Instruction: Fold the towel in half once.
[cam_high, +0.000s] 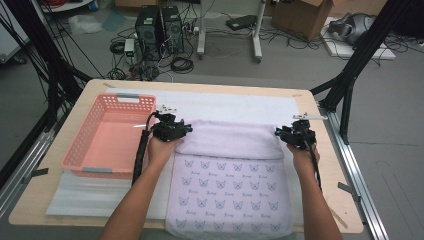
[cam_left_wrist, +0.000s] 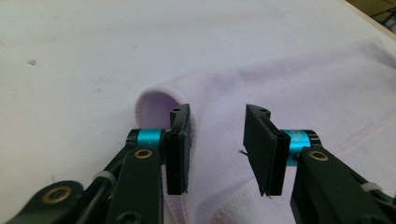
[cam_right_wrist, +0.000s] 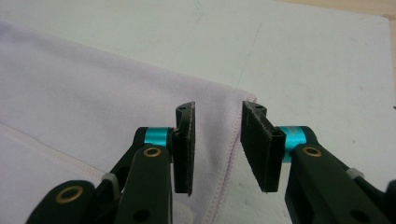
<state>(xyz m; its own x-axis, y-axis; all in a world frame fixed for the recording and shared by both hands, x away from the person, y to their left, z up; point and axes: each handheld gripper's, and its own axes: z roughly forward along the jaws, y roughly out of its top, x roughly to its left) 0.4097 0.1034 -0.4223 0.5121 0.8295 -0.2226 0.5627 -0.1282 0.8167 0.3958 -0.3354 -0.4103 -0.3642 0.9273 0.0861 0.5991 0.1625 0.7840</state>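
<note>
- Where the towel (cam_high: 227, 190) is spread on the white mat (cam_high: 100, 192), its far part is seen folded back toward the person, so that a plain lilac band (cam_high: 230, 141) lies across the printed part.
- The left gripper (cam_high: 172, 127) is held at the left end of that folded band, just beside the pink basket (cam_high: 80, 152).
- In the left gripper view, the left gripper's jaws are parted, with nothing clamped between them; the rolled fold of the towel (cam_left_wrist: 156, 100) is seen just past the left jaw, and lilac cloth lies under the gap.
- The right gripper (cam_high: 296, 134) is held at the right end of the band, near the right edge of the table (cam_high: 330, 165).
- In the right gripper view, the right gripper (cam_right_wrist: 217, 140) is likewise released: the jaws stand apart, and the stitched hem of the towel (cam_right_wrist: 231, 154) runs up through the gap to the corner just beyond the tips.
- Whether the jaw tips touch the cloth cannot be told from either gripper view.
- The basket is set on the table's left side, apart from the towel's printed part.
</note>
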